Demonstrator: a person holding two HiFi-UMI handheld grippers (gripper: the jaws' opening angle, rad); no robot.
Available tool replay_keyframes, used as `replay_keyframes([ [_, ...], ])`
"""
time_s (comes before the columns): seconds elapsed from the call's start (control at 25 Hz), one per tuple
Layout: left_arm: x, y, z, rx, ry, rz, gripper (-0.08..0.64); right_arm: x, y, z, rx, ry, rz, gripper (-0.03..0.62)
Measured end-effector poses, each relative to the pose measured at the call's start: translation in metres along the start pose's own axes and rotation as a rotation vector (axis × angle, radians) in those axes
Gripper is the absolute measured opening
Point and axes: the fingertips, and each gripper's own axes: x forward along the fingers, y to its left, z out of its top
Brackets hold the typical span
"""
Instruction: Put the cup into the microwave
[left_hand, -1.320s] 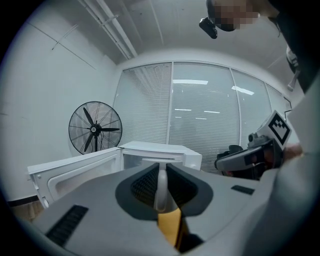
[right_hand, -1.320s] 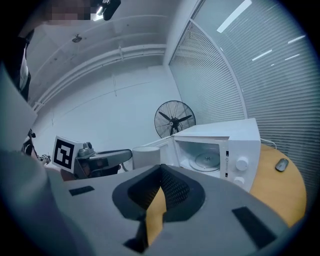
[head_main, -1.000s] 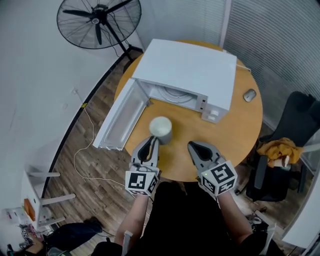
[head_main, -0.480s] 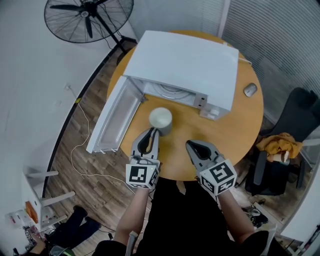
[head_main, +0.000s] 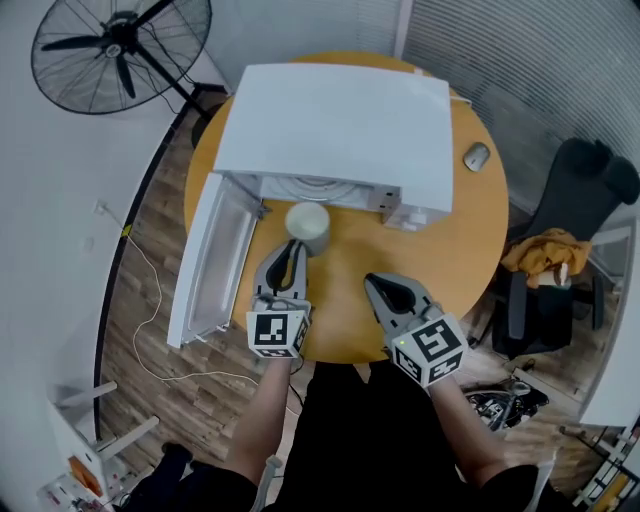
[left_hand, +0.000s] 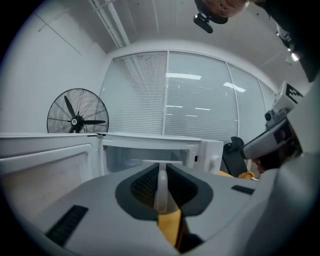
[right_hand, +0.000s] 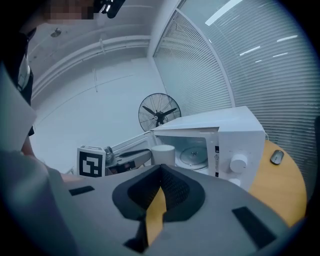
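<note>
Left hand-held gripper (head_main: 292, 250): it is held over the near left part of the worktop and pointed at the microwave. In its own view the jaws are seen closed on a thin white upright strip, the handle (left_hand: 161, 189) of the cup.
Cup (head_main: 307, 225): a white cup, seen from above with its mouth up. It is placed just in front of the microwave's open front, toward the left side, outside the cavity. Whether it rests on the worktop or is lifted off it cannot be told.
Right hand-held gripper (head_main: 375, 285): it is held beside the left one, to the right of the cup and apart from it. Its jaws are brought together at the tips and nothing is held between them; only the worktop is seen through the slit below them.
Microwave (head_main: 335, 125): a white box set on the far half of the worktop. Its door (head_main: 210, 260) is swung fully open to the left, past the worktop's edge. A round glass plate (right_hand: 192, 154) is seen inside, and a knob (right_hand: 238, 163) on the front panel at the right.
Worktop (head_main: 450, 250): round, of yellow wood. A grey mouse (head_main: 477, 156) is laid near its right edge, beside the microwave.
Surroundings: a black fan (head_main: 110, 50) is stood at the far left, and a black chair (head_main: 585, 195) with a yellow cloth (head_main: 545, 255) on it at the right. A white cable (head_main: 140, 290) is trailed over the wooden floor (head_main: 150, 400).
</note>
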Motion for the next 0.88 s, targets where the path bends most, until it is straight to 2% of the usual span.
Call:
replay_keyframes([
  [0.44, 0.055, 0.033, -0.018, -0.006, 0.014, -0.109, 0.041, 0.025, 0.003, 0.007, 0.032, -0.005, -0.144, 0.009],
  [0.88, 0.086, 0.045, -0.037, 0.004, 0.024, -0.170, 0.041, 0.032, 0.007, -0.004, 0.068, 0.011, -0.231, 0.009],
])
